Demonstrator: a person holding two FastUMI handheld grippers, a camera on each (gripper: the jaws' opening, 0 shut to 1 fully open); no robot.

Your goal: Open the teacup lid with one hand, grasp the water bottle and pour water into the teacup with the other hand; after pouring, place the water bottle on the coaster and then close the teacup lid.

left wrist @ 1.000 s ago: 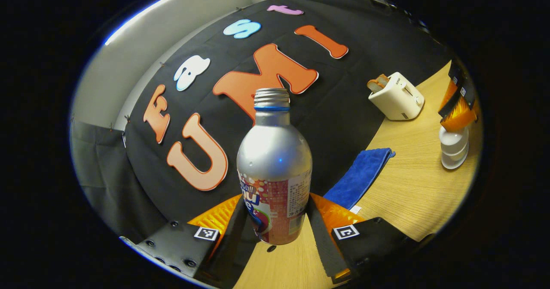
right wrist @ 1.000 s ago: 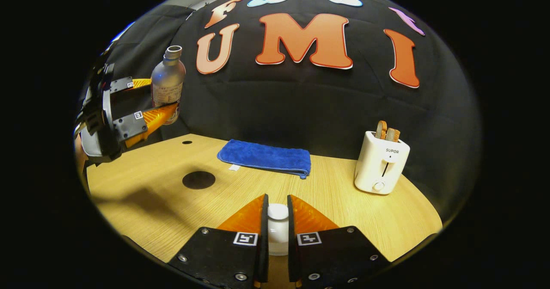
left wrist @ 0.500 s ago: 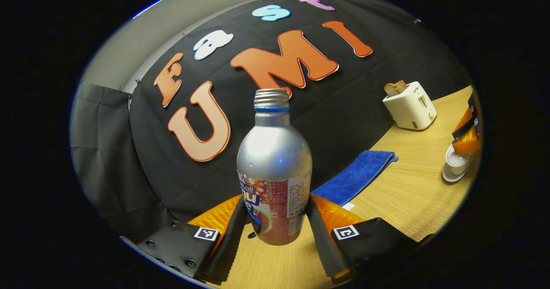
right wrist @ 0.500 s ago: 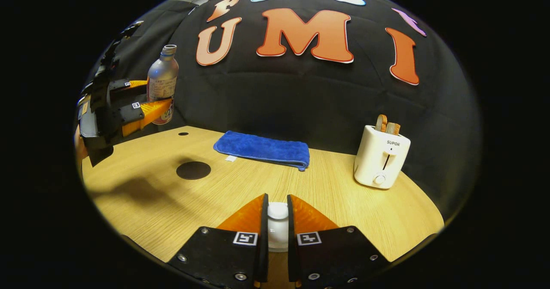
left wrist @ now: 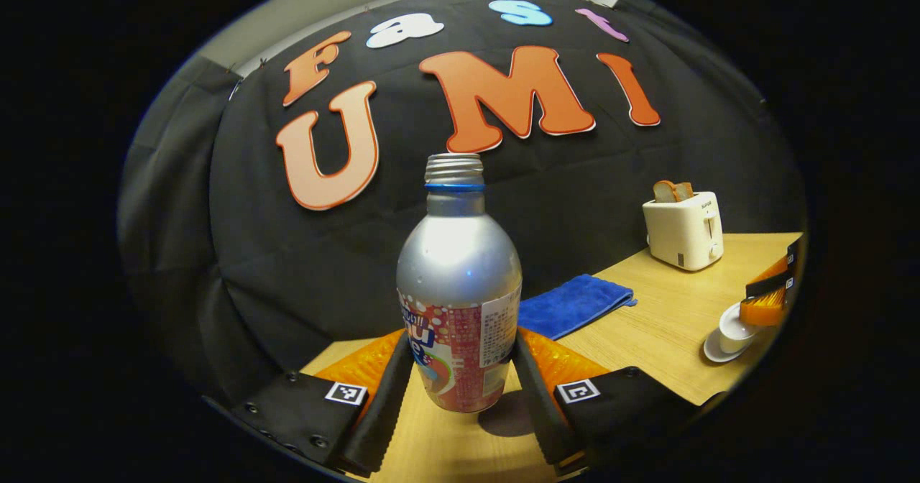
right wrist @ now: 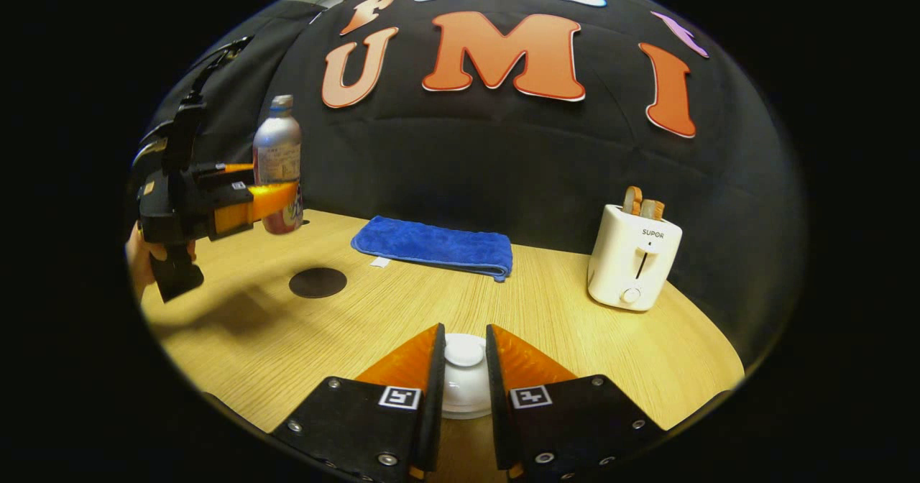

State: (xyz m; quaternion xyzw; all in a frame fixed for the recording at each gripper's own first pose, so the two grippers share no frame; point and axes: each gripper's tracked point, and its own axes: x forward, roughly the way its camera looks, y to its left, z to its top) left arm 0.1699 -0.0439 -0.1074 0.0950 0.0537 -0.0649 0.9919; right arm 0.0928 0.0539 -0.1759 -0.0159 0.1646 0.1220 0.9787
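Left gripper view, foreground: the left gripper (left wrist: 460,368) has its jaws clamped on the lower, labelled part of the water bottle (left wrist: 458,289), which stands upright with its threaded neck uncapped and its base at or just above the bench (left wrist: 668,318); contact with the wood cannot be told. Right gripper view, foreground: the right gripper (right wrist: 463,371) has its jaws close on either side of the white knob of the teacup lid (right wrist: 464,353); whether both press on it cannot be told. Middle distance, right gripper view: the dark round coaster (right wrist: 318,282) lies flat on the bench, near the bottle but apart from it, toward the camera. In the left gripper view the teacup (left wrist: 734,328) sits on its saucer (left wrist: 711,350) at the right edge, beneath the orange fingers of the other gripper. Farther back: a folded blue cloth (right wrist: 435,246) lies on the bench, and a white toaster (right wrist: 634,264) holding toast stands at the right, near the black wall.
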